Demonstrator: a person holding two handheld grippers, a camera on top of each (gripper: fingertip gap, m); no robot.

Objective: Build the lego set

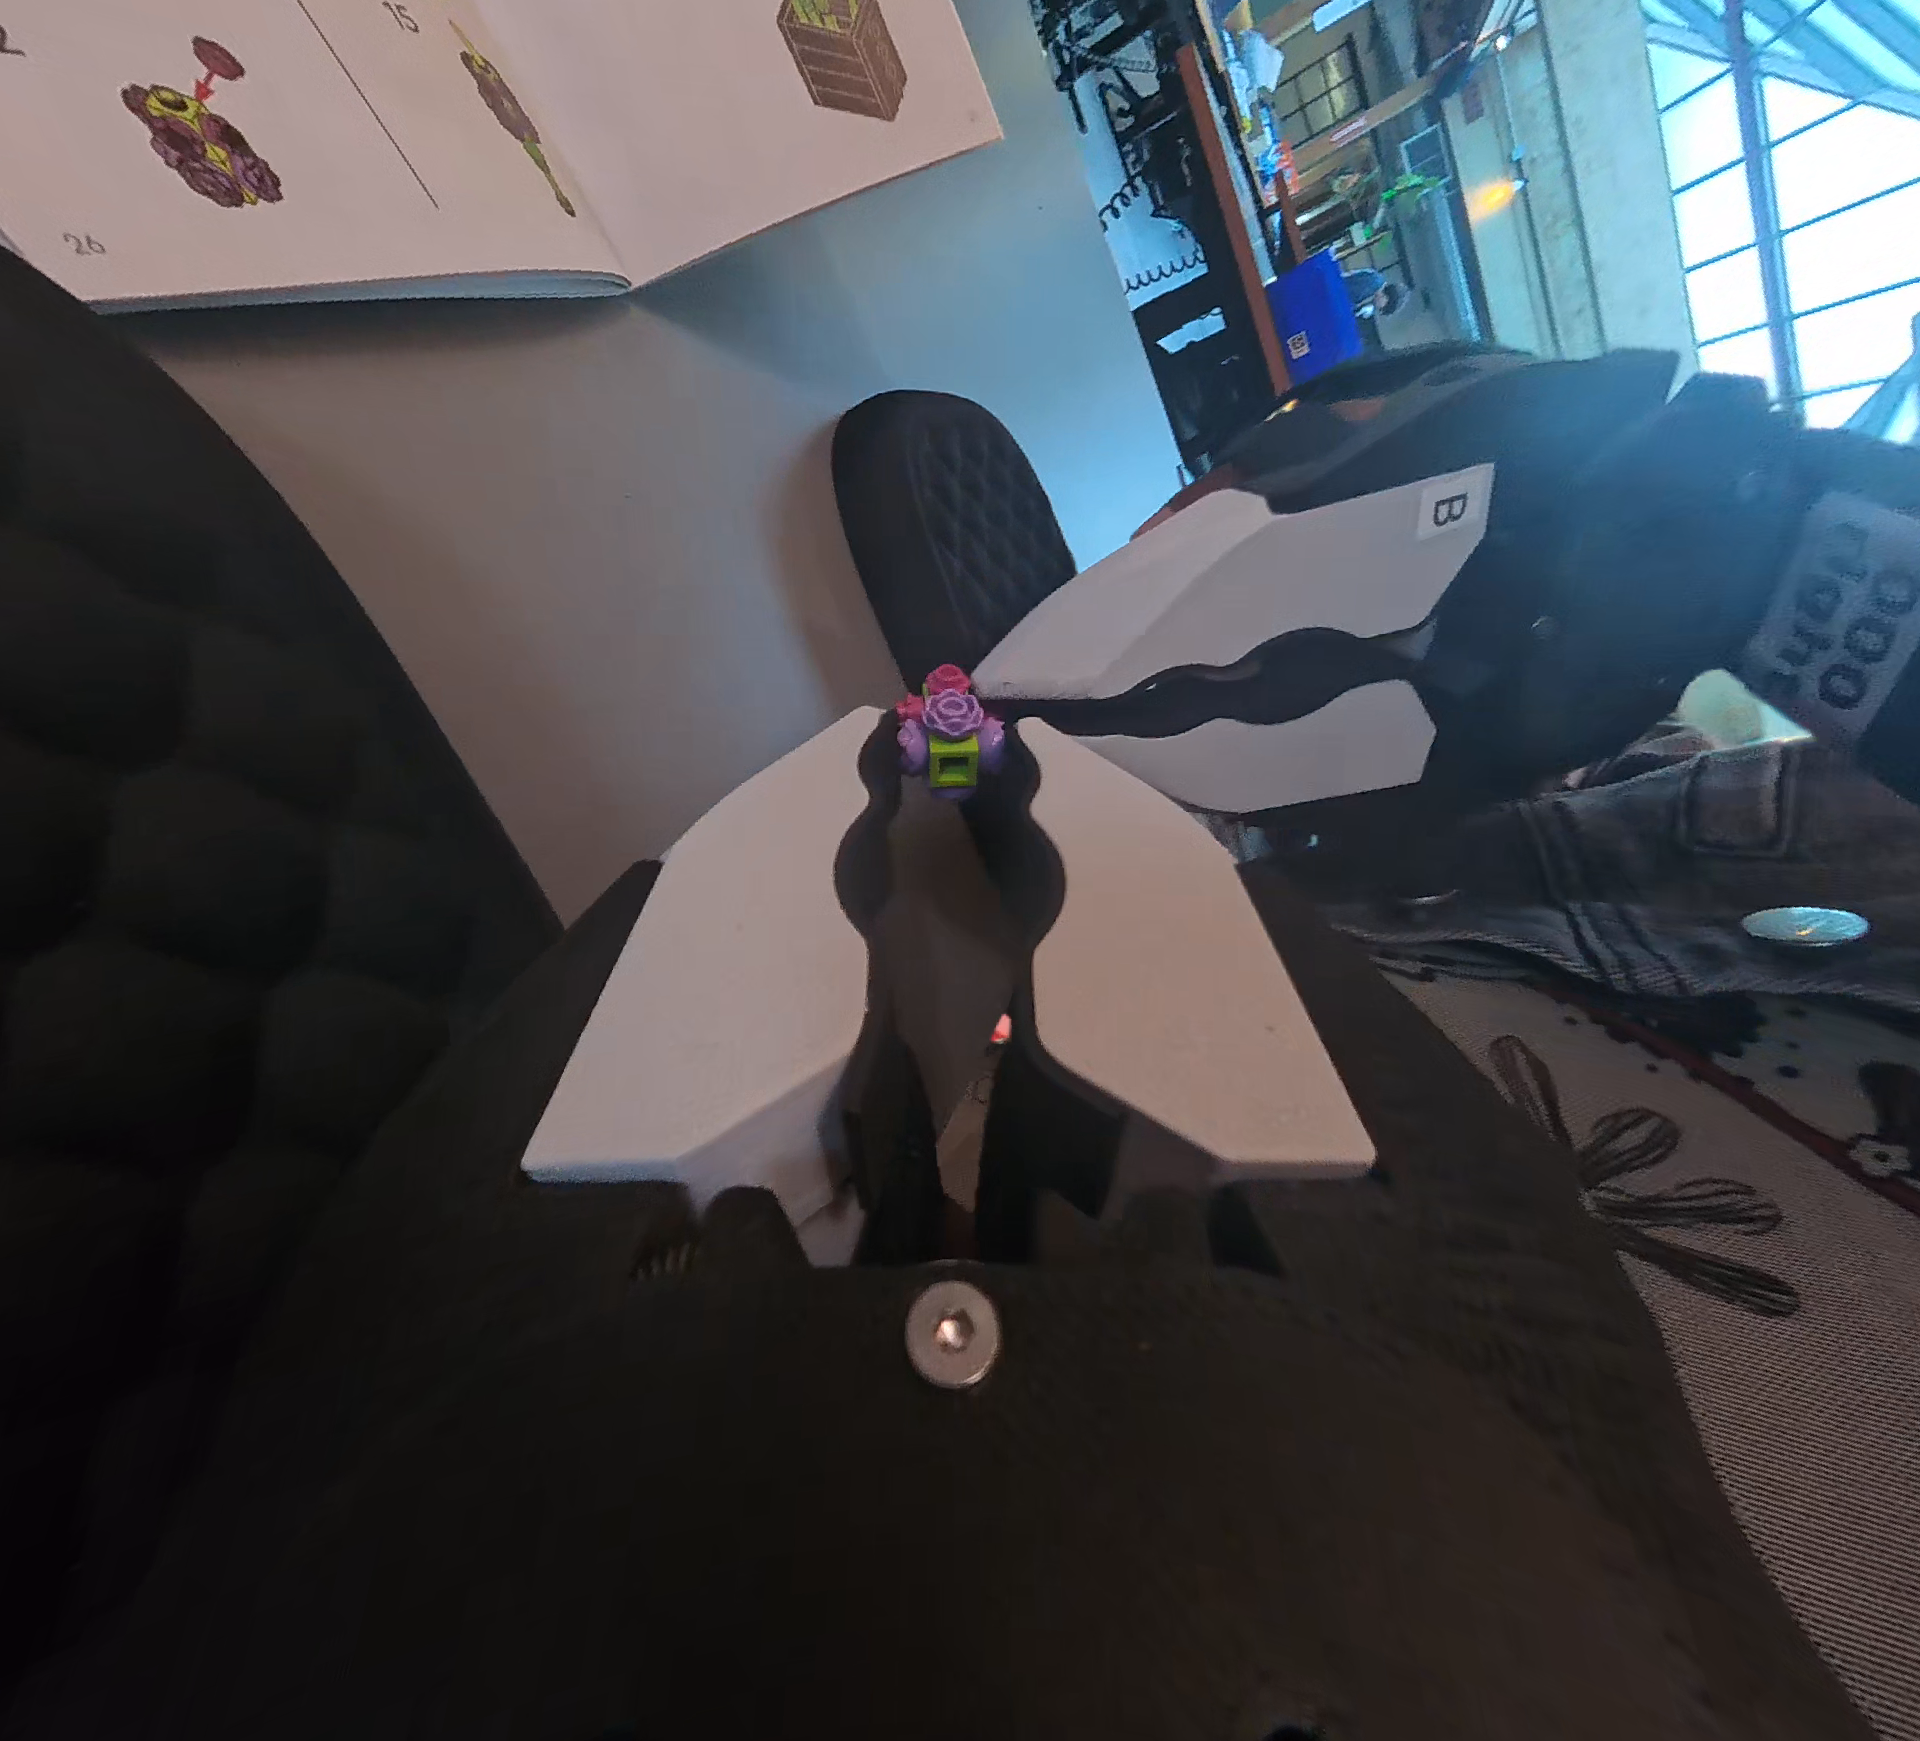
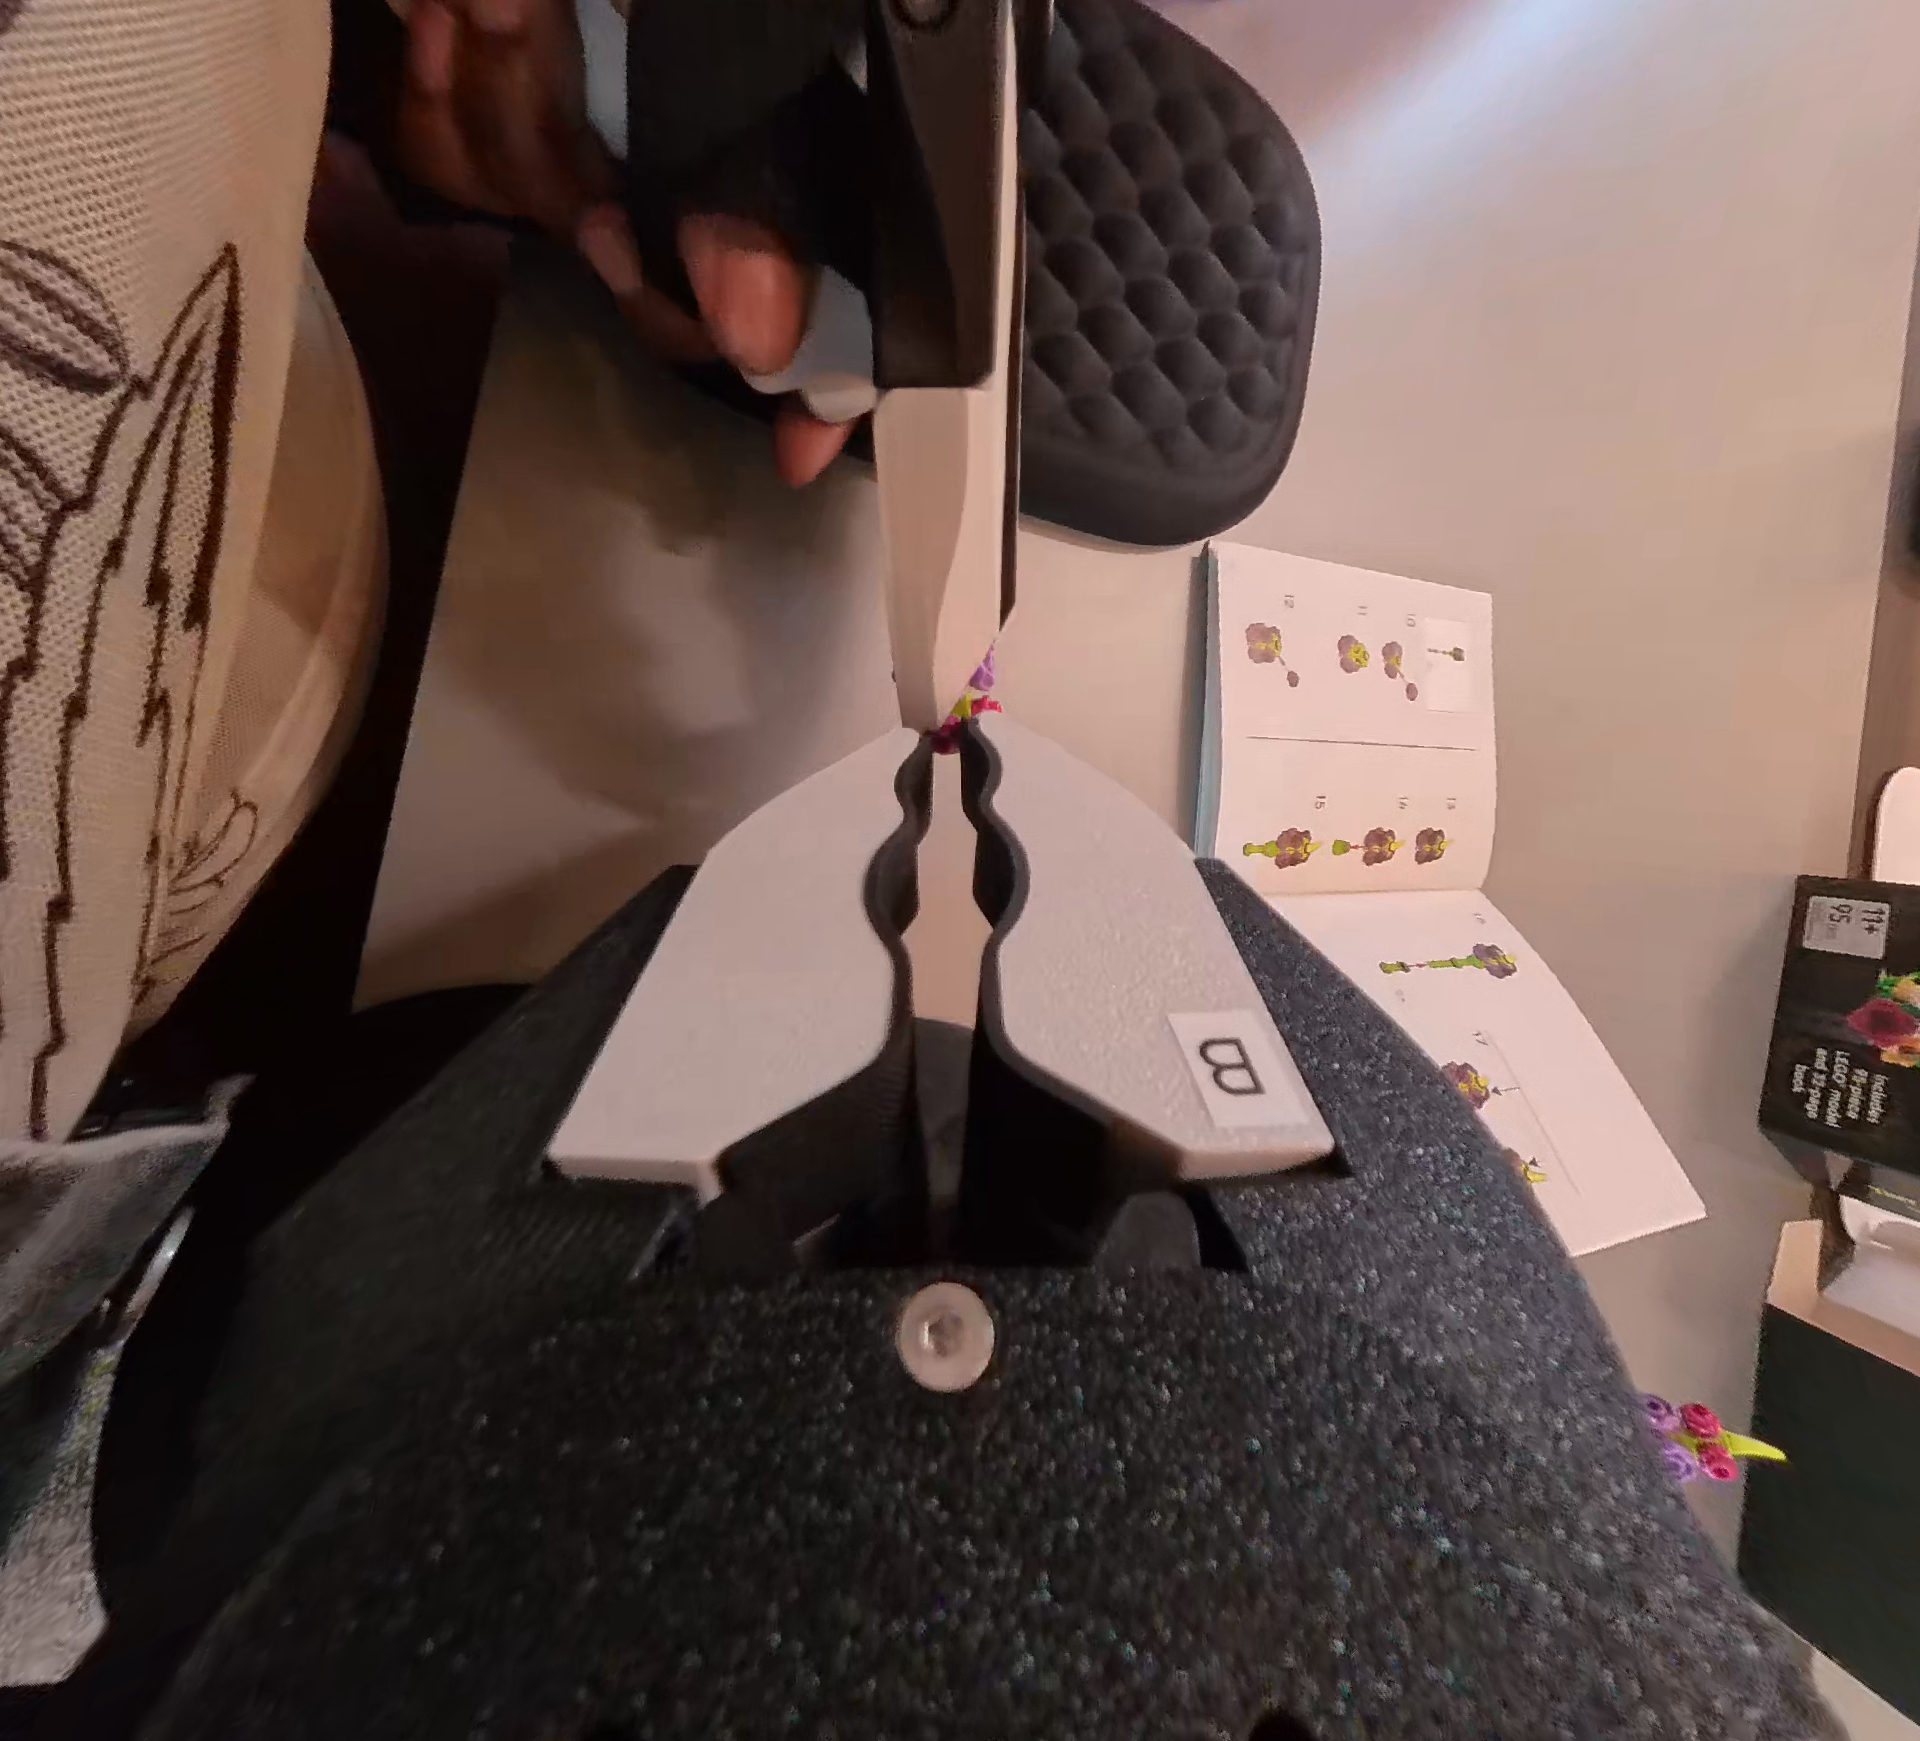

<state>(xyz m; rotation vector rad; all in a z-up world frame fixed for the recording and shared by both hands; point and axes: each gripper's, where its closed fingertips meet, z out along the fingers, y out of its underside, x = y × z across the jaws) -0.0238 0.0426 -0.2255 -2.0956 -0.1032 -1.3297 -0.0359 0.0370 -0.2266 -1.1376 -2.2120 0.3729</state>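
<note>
In the left wrist view, the left gripper (image 1: 948, 761) has its two white fingers (image 1: 727, 943) drawn together at the tips around a small lego flower cluster (image 1: 948, 735): a lime green block with lilac blossoms on its sides and a pink one on top. The cluster sits right at the fingertips, pinched between their dark wavy inner faces, and stands up just clear of them. From the right, the right gripper (image 1: 992, 699) comes in nearly level, its tips touching the far right side of the cluster by the pink blossom; its fingers look nearly closed. Beyond them, a black quilted pad (image 1: 951, 538) rests on the grey tabletop (image 1: 665, 486), and an open instruction booklet (image 1: 499, 60) lies at the far left. A denim sleeve (image 1: 1621, 850) and a patterned cloth (image 1: 1714, 1172) fill the near right.

In the right wrist view, the right gripper (image 2: 951, 737) has its fingers nearly shut, the tips nipping a pink part of the lego flower cluster (image 2: 971, 704). The left gripper (image 2: 956, 673) reaches down from the top of the frame, held in a hand (image 2: 665, 237), and covers most of the cluster; only slivers of lilac, lime and pink show at its right edge. The booklet (image 2: 1351, 735) lies to the right on the tabletop (image 2: 1558, 289), with a dark box (image 2: 1839, 1037) farther right and a second flower piece (image 2: 1704, 1447) at the near right.
</note>
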